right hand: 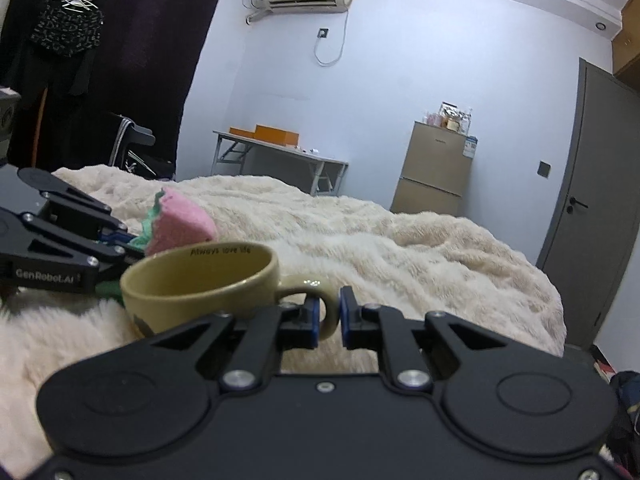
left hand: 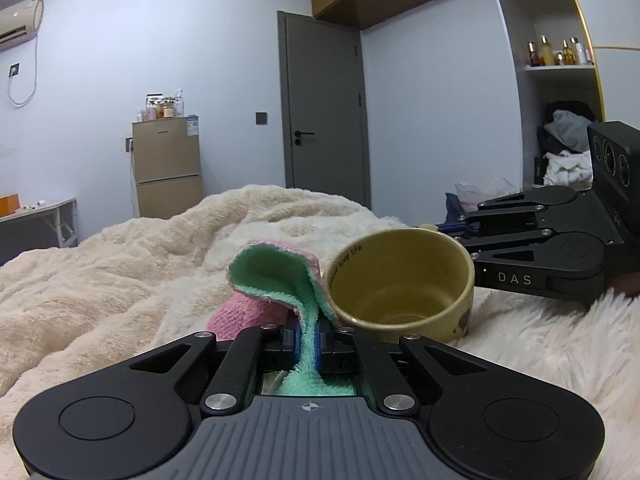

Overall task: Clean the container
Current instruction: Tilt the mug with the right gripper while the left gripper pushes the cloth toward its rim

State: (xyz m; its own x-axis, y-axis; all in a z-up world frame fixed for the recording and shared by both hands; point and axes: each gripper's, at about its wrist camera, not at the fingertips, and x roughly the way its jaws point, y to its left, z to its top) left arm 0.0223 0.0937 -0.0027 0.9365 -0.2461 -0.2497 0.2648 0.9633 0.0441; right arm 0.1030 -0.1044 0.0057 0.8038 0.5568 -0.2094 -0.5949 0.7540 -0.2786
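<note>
A yellow-tan mug with "Always love life" printed inside its rim is held over the fluffy cream blanket; it also shows in the right wrist view. My right gripper is shut on the mug's handle; it shows from the side in the left wrist view. My left gripper is shut on a pink and green cloth, which bulges up just left of the mug's rim. The cloth and left gripper show behind the mug in the right wrist view.
The cream blanket covers the bed under both grippers. A small fridge, a grey door and a folding table stand by the far wall. Shelves with clothes are on the right.
</note>
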